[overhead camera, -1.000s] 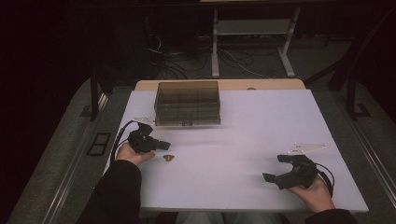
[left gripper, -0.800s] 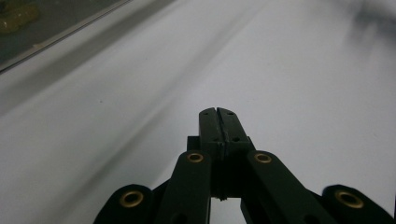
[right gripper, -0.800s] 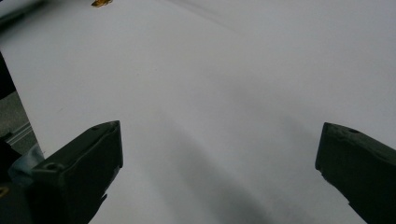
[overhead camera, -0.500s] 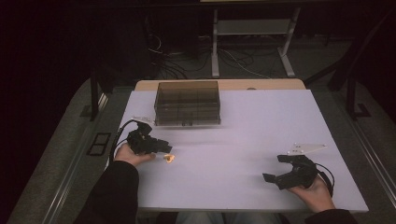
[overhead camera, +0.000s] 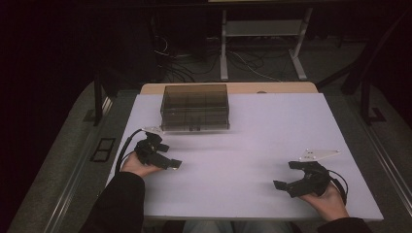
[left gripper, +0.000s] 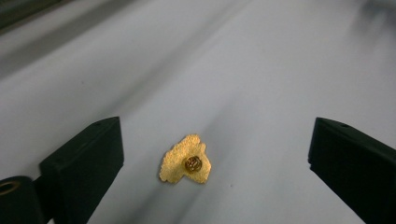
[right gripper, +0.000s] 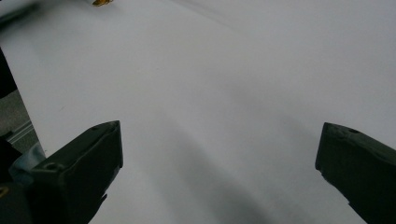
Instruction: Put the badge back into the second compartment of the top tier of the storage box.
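gold, a small rough-edged metal pin (left gripper: 185, 160) is lying on the white table (left gripper: 261, 74) between my left gripper (left gripper: 215, 154)'s jaws, which have just been opening wide. my right gripper (right gripper: 219, 158) is resting spread apart, gripping nothing.

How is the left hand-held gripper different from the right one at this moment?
The left hand-held gripper has a small gold pin lying between its jaws, untouched; the right hand-held gripper frames bare white table. The left's jaws have just been opening. Both stand wide open.

A small gold pin (left gripper: 185, 160) lies flat on the white table (left gripper: 261, 84). Its bumpy back faces up, with a little round clasp in the middle. Nothing touches it.
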The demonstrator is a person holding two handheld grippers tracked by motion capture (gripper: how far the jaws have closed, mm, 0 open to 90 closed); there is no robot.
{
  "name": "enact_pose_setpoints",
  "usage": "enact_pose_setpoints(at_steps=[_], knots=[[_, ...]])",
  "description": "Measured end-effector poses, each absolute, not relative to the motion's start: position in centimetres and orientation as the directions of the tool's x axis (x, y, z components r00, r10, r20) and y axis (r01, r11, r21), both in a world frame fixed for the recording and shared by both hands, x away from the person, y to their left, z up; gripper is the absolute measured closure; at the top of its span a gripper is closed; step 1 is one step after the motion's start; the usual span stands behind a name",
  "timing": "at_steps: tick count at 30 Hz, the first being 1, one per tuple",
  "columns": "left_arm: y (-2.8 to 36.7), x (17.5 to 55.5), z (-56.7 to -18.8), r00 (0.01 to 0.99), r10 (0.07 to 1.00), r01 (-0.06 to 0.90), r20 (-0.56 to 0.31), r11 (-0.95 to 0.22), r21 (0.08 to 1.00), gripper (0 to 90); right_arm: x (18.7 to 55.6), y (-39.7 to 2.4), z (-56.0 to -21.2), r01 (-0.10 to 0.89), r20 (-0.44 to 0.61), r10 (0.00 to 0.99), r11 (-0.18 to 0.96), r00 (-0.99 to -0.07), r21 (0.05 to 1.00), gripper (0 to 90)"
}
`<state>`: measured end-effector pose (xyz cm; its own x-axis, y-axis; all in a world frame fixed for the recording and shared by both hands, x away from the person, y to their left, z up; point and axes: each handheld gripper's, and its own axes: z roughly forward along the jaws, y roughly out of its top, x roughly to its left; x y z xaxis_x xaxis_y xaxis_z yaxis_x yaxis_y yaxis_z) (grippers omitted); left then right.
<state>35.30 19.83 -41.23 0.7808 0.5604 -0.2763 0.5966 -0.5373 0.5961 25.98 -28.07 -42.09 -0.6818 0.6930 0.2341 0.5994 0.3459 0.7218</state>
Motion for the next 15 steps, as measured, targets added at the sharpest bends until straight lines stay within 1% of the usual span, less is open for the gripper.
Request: enact_pose_setpoints(at_steps=[7,15], knots=[[19.4,34.8,-42.4,0.798,0.542,0.575,-0.263,-0.556,0.601,1.6,26.0,-28.0,-42.1,0.601,0.235,0.69,0.35,-0.684,0.719,0.0],[19.3,34.3,-43.1,0.808,0.552,0.546,-0.204,-0.574,0.61,6.2,26.0,-28.0,-42.2,0.6,0.235,0.688,0.355,-0.687,0.717,0.0]])
